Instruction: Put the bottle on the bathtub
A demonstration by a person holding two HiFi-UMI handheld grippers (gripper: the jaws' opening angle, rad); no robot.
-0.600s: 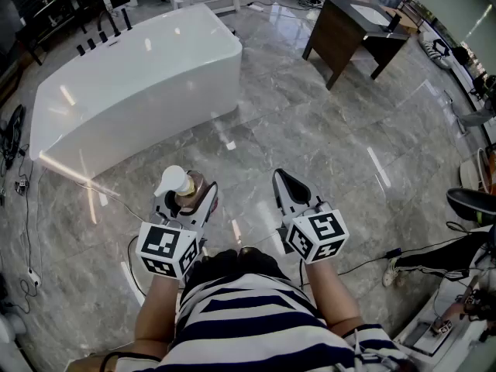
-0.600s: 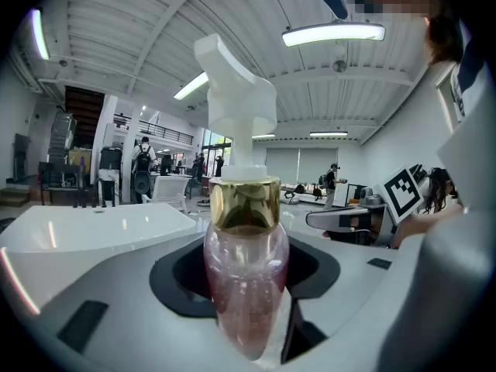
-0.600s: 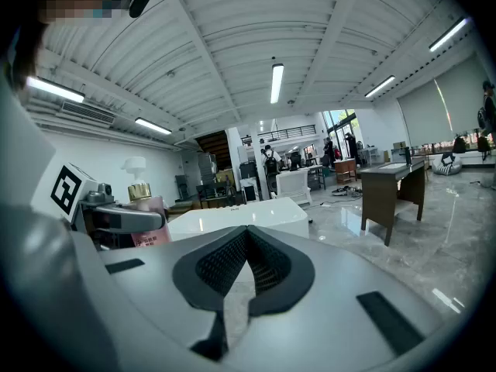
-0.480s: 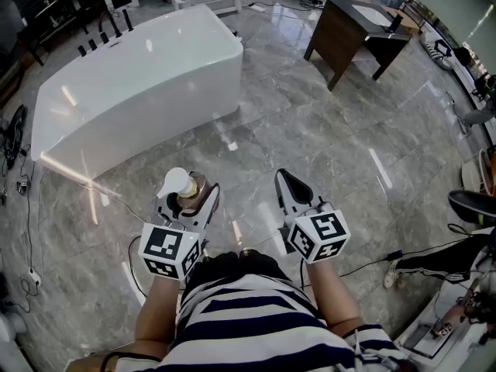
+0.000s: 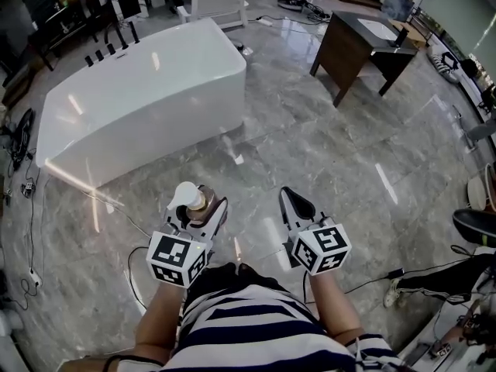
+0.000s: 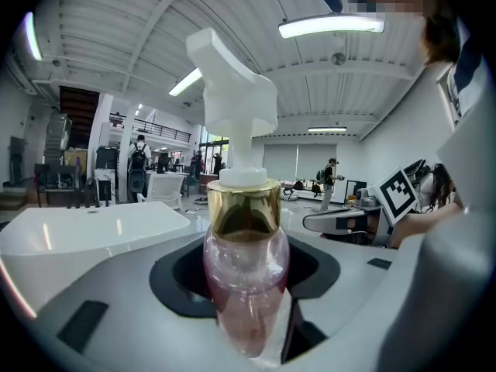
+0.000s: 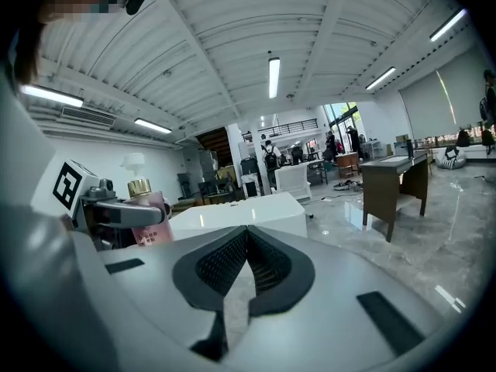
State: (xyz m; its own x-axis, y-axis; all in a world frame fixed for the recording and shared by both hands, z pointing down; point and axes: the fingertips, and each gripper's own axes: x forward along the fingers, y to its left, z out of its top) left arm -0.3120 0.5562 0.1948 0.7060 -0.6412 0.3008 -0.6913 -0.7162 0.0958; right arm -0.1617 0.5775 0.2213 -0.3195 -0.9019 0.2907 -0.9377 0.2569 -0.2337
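We have the left gripper (image 5: 201, 212) clamped on the pink pump bottle (image 5: 191, 199). The bottle stands upright between its jaws at the lower centre-left of the head view, well apart from the white bathtub (image 5: 139, 91) in the upper left. We judge the bottle should travel upright under a firm grip and land on a flat part of the tub's top. The right gripper (image 5: 294, 206) has its jaws pressed together on nothing. We count one bottle, one bathtub, two grippers and one dark desk (image 5: 360, 37).
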